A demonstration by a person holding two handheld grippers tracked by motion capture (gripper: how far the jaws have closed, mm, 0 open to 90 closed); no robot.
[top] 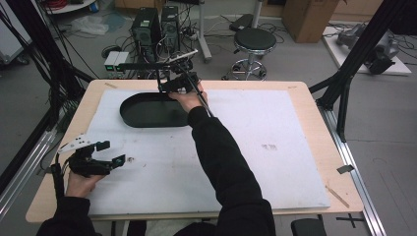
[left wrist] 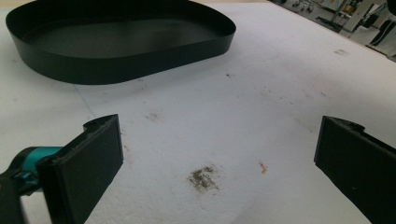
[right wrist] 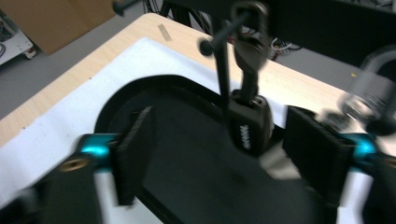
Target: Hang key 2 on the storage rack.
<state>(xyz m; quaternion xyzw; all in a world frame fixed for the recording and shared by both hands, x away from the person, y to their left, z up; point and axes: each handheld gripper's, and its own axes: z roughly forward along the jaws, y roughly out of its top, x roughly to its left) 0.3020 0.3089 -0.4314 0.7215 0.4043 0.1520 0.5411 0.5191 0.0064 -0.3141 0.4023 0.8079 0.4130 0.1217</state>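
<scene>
Your left tongs point(top: 109, 153) sit low at the lower left of the high view, over the white mat point(top: 255, 147) that covers the table point(top: 314, 105), with the jaws spread wide and nothing between them. In the left gripper view the two black jaws frame bare mat with a dark smudge point(left wrist: 204, 177) and a small orange fleck point(left wrist: 263, 167) on it.

The black oval tray point(top: 147, 110) lies on the mat left of centre in the upper half of the high view (it looks empty inside).

Your right arm reaches up the middle of that view, and your right tongs point(top: 178, 86) are at the tray's far right edge. In the right gripper view the jaws stand apart over the tray point(right wrist: 187, 177), with a black tool handle point(right wrist: 250, 123) between them; blur hides whether either jaw touches it.
</scene>
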